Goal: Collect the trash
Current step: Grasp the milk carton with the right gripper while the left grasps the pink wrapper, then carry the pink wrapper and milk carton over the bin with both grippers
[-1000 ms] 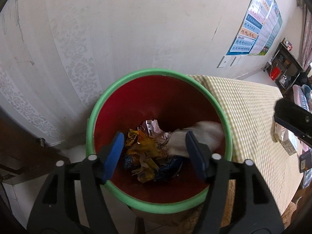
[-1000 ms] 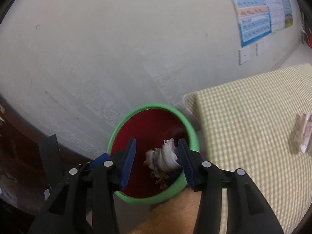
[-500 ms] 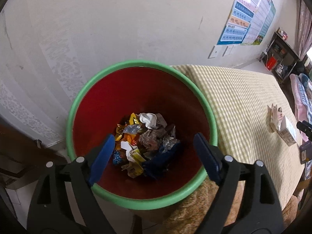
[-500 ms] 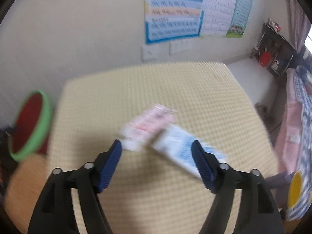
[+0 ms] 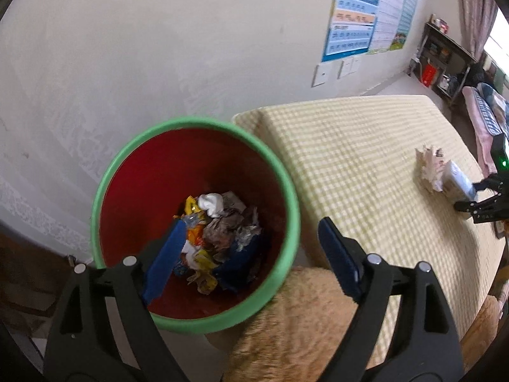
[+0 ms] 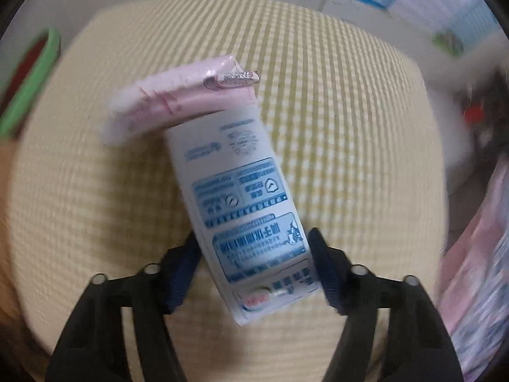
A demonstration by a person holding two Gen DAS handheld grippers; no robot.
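Right gripper pointing down at the checked tabletop, jaws closing around the lower end of a white-and-blue carton lying flat; whether the pads yet press on it, impossible to tell. Touching the carton's far end, a pink carton. Left gripper wide open and empty, hovering over the green-rimmed red bin just beside the tabletop's corner. Inside the bin, crumpled wrappers.
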